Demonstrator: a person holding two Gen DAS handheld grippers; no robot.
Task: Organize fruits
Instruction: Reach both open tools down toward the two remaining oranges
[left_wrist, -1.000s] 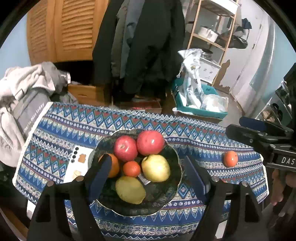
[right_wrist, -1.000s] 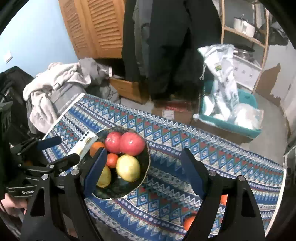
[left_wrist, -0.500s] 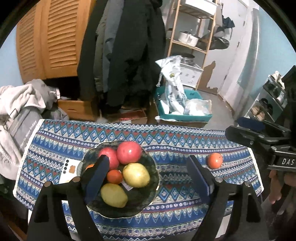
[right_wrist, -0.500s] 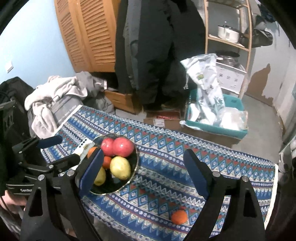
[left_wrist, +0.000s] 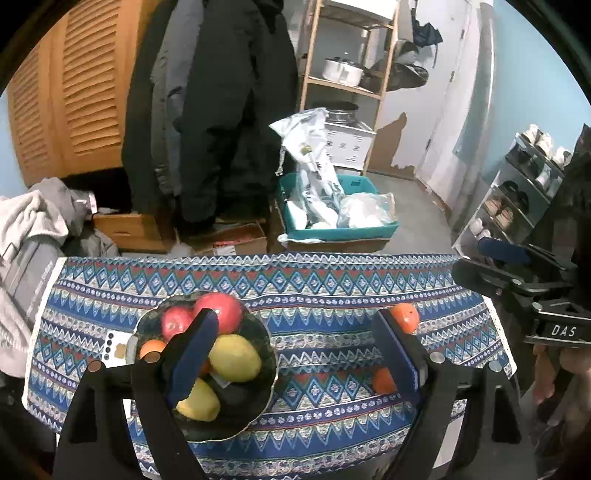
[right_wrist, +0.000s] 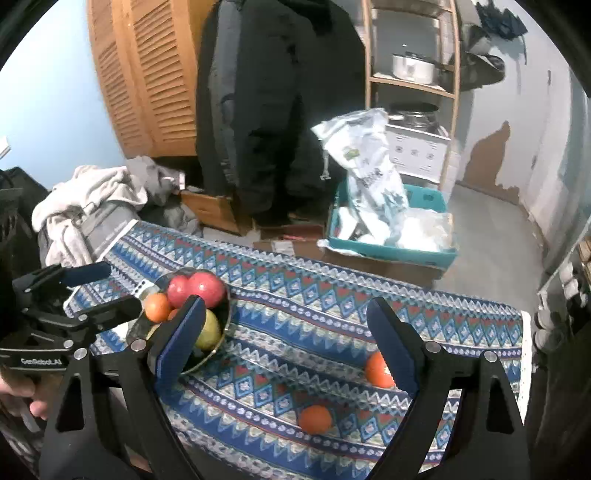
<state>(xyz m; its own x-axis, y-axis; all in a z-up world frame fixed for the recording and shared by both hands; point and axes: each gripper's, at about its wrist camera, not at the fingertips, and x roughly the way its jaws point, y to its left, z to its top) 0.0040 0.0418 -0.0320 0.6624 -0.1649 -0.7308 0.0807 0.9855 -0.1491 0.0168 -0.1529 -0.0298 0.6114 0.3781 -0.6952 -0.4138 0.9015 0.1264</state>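
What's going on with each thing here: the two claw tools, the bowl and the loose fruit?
Left gripper: open, empty, above the table.
Right gripper: open, empty, above the table.
Bowl: upright on the tablecloth, filled with fruit.
Two oranges: loose on the cloth, outside the bowl, apart from each other.
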